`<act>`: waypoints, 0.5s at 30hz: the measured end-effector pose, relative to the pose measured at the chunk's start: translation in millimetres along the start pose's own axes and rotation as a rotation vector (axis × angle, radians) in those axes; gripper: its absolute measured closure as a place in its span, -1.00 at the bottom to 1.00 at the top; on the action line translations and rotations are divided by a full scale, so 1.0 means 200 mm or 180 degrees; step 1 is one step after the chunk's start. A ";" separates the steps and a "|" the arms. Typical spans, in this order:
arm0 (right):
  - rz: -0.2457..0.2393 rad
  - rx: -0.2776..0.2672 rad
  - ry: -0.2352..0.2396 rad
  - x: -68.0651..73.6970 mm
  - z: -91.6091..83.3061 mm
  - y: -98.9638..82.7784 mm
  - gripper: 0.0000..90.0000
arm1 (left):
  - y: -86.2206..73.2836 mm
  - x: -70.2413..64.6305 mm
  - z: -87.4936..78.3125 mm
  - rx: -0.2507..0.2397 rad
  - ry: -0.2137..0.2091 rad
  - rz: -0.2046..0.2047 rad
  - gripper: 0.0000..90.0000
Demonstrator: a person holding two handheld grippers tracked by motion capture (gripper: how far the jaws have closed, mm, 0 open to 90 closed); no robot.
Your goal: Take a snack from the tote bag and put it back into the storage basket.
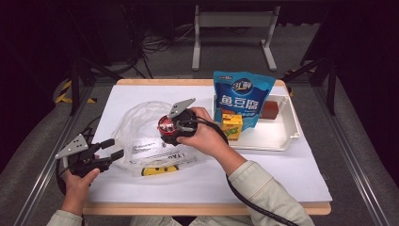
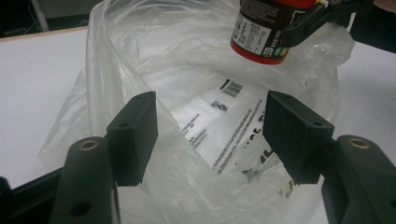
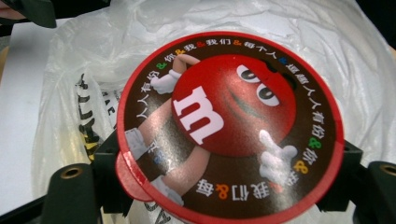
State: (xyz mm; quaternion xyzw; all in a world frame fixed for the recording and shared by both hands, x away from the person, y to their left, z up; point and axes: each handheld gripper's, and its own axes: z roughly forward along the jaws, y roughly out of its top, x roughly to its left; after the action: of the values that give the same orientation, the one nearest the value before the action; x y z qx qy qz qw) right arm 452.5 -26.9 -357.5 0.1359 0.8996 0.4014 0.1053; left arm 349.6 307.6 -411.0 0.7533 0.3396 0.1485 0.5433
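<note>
A clear plastic bag point(image 1: 141, 136) lies crumpled on the white table cover, its mouth facing my left gripper point(image 1: 113, 148). That gripper stands open at the bag's left edge, with loose bag film point(image 2: 205, 140) between its wide-apart jaws. My right gripper point(image 1: 168, 129) is shut on a red M&M's can point(image 1: 165, 128) and holds it above the bag. In the right gripper view the can's lid point(image 3: 229, 126) faces the camera with a jaw on each side. In the left gripper view the can point(image 2: 259, 32) hangs over the bag's far part.
A white tray point(image 1: 282, 136) at the right holds a blue snack pouch point(image 1: 240, 96), a yellow drink carton point(image 1: 231, 126) and a red-brown block point(image 1: 270, 109). A yellow object point(image 1: 160, 170) lies at the bag's near edge. The table's front edge is close to both hands.
</note>
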 end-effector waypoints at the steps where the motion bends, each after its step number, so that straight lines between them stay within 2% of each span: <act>1: -0.0007 -0.0004 -0.0004 0.00 -0.01 0.00 -0.43 | 0.00 0.00 0.00 0.0000 -0.0001 0.0001 -0.19; 15: 0.0001 -0.0071 -0.0042 -0.01 -0.16 0.02 -0.43 | 0.00 0.00 0.00 0.0008 0.0001 0.0013 -0.19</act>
State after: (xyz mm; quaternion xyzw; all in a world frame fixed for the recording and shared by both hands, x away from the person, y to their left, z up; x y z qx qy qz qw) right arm 445.5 -47.6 -334.3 0.1376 0.8944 0.4105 0.1127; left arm 349.9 307.5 -411.0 0.7546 0.3384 0.1492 0.5420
